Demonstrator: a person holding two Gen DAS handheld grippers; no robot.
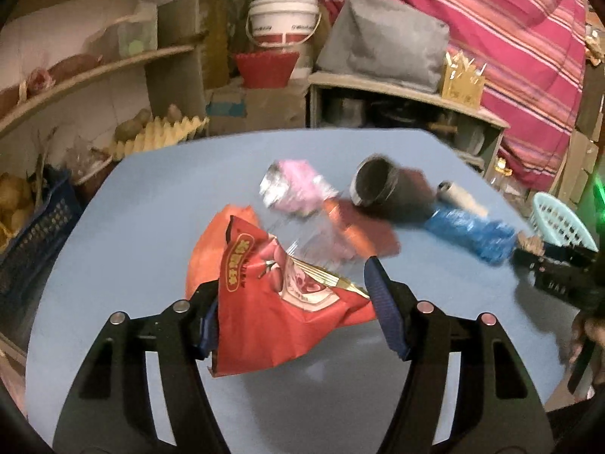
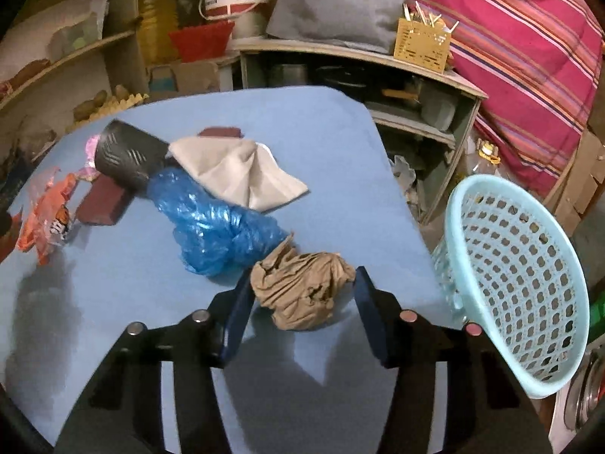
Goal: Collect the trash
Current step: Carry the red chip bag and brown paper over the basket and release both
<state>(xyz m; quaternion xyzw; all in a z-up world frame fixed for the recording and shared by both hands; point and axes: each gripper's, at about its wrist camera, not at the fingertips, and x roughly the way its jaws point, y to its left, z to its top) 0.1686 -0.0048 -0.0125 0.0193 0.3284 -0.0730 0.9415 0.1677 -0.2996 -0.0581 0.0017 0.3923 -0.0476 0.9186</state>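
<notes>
The left hand-held gripper (image 1: 293, 302) was clamped on a red snack wrapper (image 1: 272, 310), which hung clear of the blue surface (image 1: 151, 196). The right hand-held gripper (image 2: 302, 302) had its pads against a crumpled brown paper wad (image 2: 302, 291) resting on the surface, just beside a blue plastic bag (image 2: 215, 223). A light-blue perforated basket (image 2: 522, 276) stood tilted beyond the surface's right edge.

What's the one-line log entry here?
left gripper: holds red snack bag, lifted | right gripper: around crumpled brown paper | basket: beside table
</notes>
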